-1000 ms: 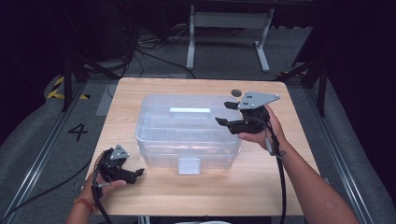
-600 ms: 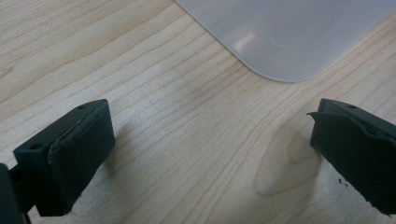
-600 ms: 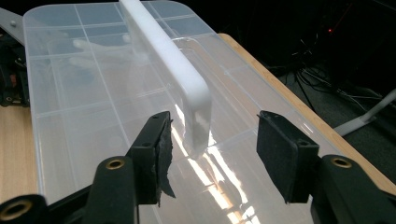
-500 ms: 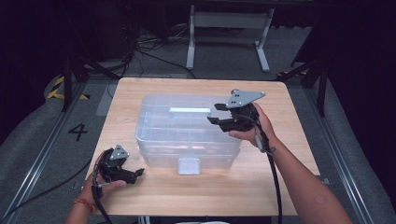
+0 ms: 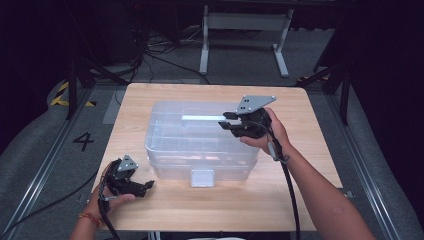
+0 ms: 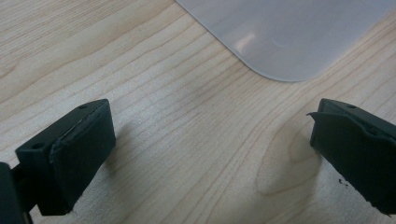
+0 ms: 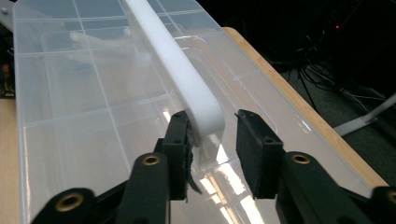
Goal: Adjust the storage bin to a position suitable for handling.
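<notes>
While the left tongs (image 5: 145, 186) sit spread on the tabletop (image 5: 310, 145) lower left, the right tongs (image 7: 212, 140) have been closing around the box (image 5: 200, 142) handle (image 7: 187, 84), one pad short of touching, so lifting's still ahead.

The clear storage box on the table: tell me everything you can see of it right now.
The clear storage box is see-through plastic, rectangular with rounded corners, lying flat mid-table with its lid on. Divider lines show through the lid. A white handle runs along the top, and a pale latch sits on the near side. The right tongs straddle the handle's end, having just been closing; the left pad looks to touch it and a gap remains on the other side. The left tongs rest apart near its corner.
</notes>
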### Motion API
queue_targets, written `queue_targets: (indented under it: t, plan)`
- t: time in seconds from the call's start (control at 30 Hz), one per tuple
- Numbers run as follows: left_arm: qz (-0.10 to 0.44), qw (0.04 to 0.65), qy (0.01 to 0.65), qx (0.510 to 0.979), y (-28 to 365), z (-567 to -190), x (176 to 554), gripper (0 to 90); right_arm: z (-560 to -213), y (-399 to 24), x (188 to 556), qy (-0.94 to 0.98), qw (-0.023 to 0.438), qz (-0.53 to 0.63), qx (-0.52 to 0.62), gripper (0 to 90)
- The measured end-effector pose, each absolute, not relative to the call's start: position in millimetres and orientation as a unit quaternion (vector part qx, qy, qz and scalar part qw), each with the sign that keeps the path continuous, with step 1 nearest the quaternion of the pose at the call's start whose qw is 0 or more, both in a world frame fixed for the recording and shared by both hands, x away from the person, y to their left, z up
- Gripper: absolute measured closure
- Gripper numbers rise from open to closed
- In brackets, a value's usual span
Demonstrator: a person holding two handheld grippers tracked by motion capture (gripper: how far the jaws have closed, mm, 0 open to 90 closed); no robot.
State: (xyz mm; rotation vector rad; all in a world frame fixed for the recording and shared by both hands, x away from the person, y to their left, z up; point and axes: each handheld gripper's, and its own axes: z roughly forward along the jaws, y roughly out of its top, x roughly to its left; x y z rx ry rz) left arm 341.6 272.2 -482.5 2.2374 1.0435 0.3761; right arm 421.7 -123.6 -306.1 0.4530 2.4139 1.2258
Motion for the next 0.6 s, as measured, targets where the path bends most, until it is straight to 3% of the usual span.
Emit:
queue_targets:
  t: [0.17, 0.47, 0.6]
  plan:
    - [0.142, 0.318, 0.397, 0.849, 272.2, -482.7, 341.5, 0.5, -305.3, -119.1, 420.4, 0.867, 0.196, 0.431, 0.156, 75.1]
    - [0.147, 0.318, 0.393, 0.850, 274.4, -482.0, 340.7, 2.3, -303.8, -116.7, 419.7, 0.869, 0.199, 0.424, 0.159, 75.5]
    - [0.153, 0.329, 0.406, 0.839, 277.8, -481.2, 339.4, 10.1, -302.7, -116.8, 421.3, 0.872, 0.194, 0.422, 0.157, 75.6]
